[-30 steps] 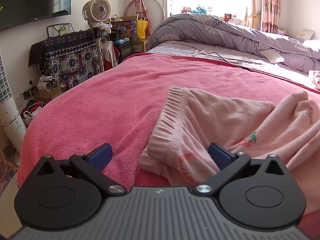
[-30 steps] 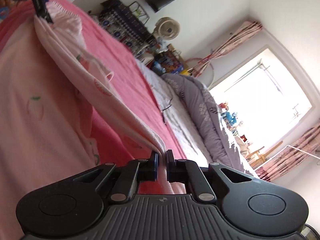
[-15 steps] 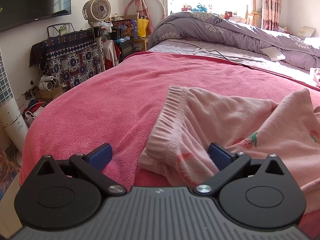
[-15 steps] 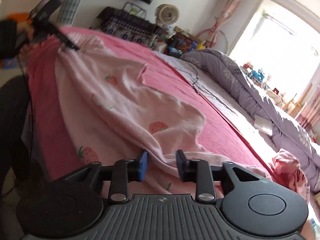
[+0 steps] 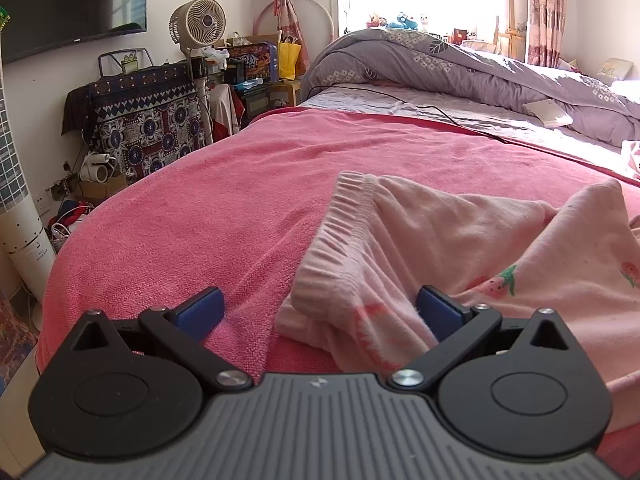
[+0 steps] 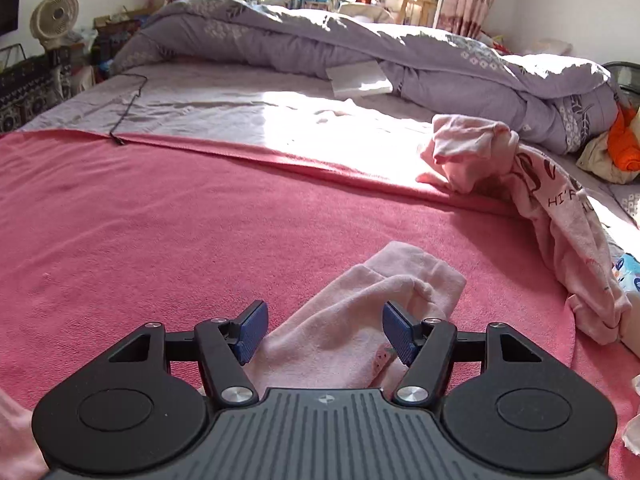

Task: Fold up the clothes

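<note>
Pink strawberry-print trousers (image 5: 460, 248) are spread on a coral-pink towel blanket (image 5: 240, 184) that covers the near part of the bed. The elastic waistband (image 5: 340, 216) is seen at the left end of the garment, in the left wrist view.

Left gripper (image 5: 318, 310): jaws stand wide apart. The folded waistband corner lies between the blue pads (image 5: 200, 310); the right pad is touching or just beside the cloth, the left pad stands clear over the blanket. Nothing is clamped.

Right gripper (image 6: 324, 330): jaws have just been opening and are now parted about halfway. A trouser-leg end (image 6: 404, 280) with its ribbed cuff lies flat on the blanket between the pads; the pads are not pressed on it. A small strawberry print is visible near the right pad.

A second pink garment (image 6: 520, 184), crumpled and printed with lettering, is lying to the right across the far edge of the blanket. Beyond it, a lilac duvet (image 6: 360, 40) is heaped along the far side of the bed, with a black cable (image 6: 128, 104) trailing over the sheet. A pedestal fan (image 5: 198, 24) stands by the left wall.
</note>
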Tool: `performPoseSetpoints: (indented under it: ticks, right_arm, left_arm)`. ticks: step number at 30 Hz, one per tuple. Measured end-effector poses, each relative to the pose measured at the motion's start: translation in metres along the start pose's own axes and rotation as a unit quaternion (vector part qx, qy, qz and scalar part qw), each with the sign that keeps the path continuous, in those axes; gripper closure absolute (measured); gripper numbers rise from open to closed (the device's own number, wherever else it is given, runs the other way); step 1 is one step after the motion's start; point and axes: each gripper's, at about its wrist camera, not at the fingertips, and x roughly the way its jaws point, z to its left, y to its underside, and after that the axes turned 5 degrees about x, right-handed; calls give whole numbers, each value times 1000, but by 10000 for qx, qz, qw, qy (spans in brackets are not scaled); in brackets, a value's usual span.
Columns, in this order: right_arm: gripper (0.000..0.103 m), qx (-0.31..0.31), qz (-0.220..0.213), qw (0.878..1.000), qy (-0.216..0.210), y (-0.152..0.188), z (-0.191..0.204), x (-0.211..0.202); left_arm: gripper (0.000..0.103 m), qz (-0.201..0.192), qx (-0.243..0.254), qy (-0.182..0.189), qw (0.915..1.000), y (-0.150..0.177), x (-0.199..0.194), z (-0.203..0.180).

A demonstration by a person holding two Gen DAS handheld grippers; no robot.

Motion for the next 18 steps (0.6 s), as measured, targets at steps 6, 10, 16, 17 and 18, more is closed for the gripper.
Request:
performPoseSetpoints:
  ticks: [6, 10, 16, 17, 18]
  right_arm:
    - [90, 548, -181, 9983, 49, 9, -20, -10]
    - [92, 876, -889, 9921, 135, 20, -57, -71]
    - [92, 1594, -1635, 9734, 190, 73, -110, -173]
    - [92, 1698, -1677, 9709, 193, 84, -119, -186]
    - [92, 1821, -1686, 9685, 193, 94, -126, -193]
  left_arm:
    - [0, -3, 15, 11, 10000, 0, 0, 0]
    - [0, -19, 1, -9, 10000, 1, -1, -1]
    - [0, 58, 5, -34, 10000, -2, 0, -1]
    - [0, 82, 7, -32, 10000, -3, 0, -1]
    - [0, 105, 8, -30, 9999, -4, 0, -1]
